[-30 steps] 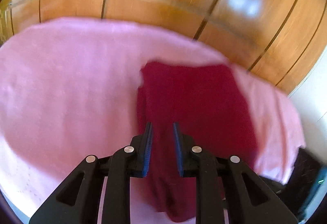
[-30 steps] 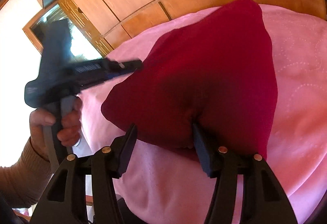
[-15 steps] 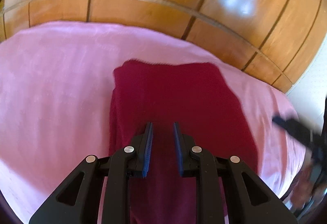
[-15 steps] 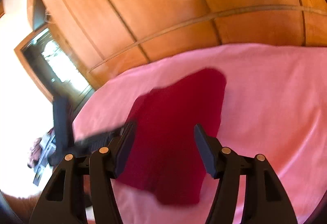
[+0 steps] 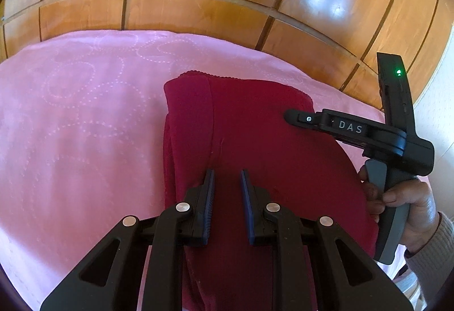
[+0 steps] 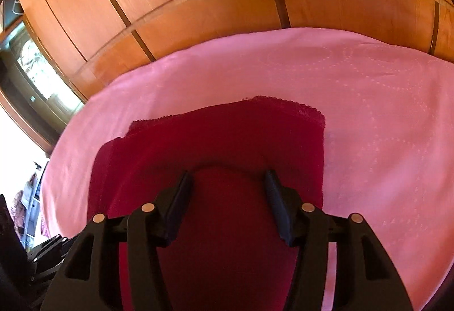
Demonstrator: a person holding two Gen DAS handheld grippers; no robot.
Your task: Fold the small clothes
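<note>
The left hand-held gripper (image 5: 226, 177) hovers with narrowly parted, empty jaws. The right hand-held gripper (image 6: 229, 179) is released, its jaws just closing slightly, empty, above the folded dark-red fabric garment (image 5: 255, 135) near the pink bedspread's (image 5: 85, 112) front edge.

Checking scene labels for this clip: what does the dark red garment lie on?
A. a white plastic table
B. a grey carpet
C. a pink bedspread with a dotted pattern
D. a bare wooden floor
C: the dark red garment lies spread on the pink bedspread with a dotted pattern, with wooden wardrobe panels behind it.
</note>
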